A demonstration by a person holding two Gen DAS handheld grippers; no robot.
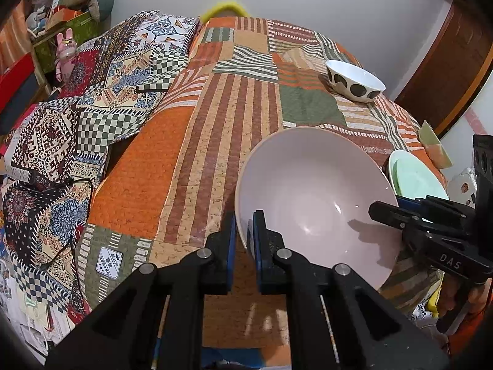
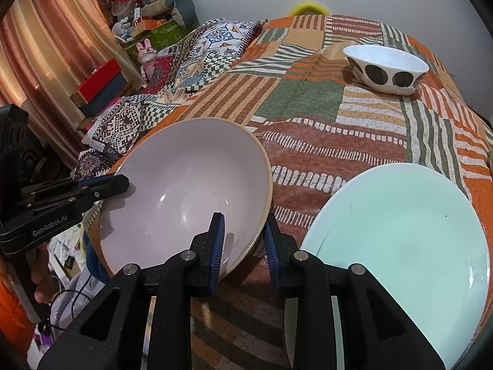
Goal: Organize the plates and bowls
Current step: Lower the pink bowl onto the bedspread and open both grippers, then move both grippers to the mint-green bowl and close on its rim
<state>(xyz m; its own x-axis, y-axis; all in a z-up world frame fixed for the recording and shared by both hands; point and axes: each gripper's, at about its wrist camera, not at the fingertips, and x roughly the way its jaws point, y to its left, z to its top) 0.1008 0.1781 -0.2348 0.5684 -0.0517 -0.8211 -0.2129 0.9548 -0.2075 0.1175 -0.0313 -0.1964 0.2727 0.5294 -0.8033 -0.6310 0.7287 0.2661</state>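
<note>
Fingers of the left gripper (image 1: pixel 244 231) pinch the big pink bowl's (image 1: pixel 308 191) rim while the right gripper's (image 2: pixel 243 240) fingers sit apart around its other rim, near the bed's (image 2: pixel 308 141) front edge, so squeeze tight and lift both sides level.
</note>
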